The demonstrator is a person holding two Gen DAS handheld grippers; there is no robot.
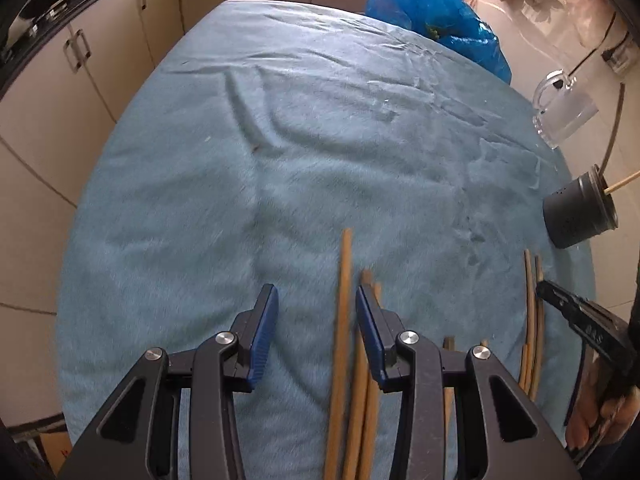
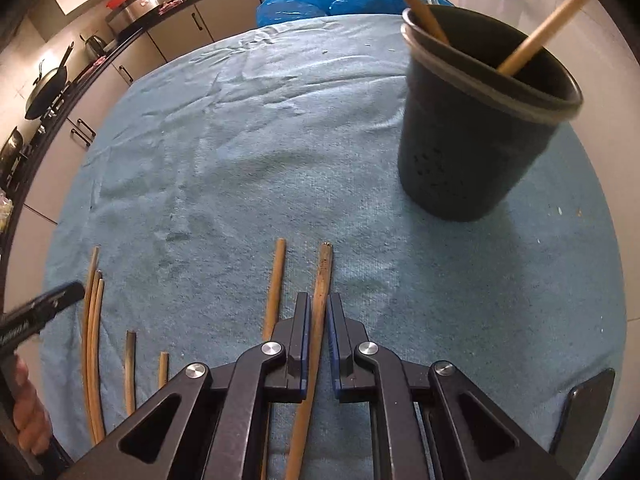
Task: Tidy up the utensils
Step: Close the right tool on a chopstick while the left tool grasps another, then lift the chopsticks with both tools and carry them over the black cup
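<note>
The table (image 2: 224,152), covered in a soft, wrinkled blue towel, carries all items. A dark round plastic holder (image 2: 476,128) stands near its far right edge with two chopsticks inside. Loose wooden chopsticks (image 1: 340,320) lie along the near edge: thin, stiff, light, likely smooth enough to roll. The right gripper (image 2: 319,344) is narrowed around one chopstick (image 2: 322,292), gripping near its upper third; mid-shaft would likely balance better. The left gripper (image 1: 316,320) hangs wide, holding nothing.
</note>
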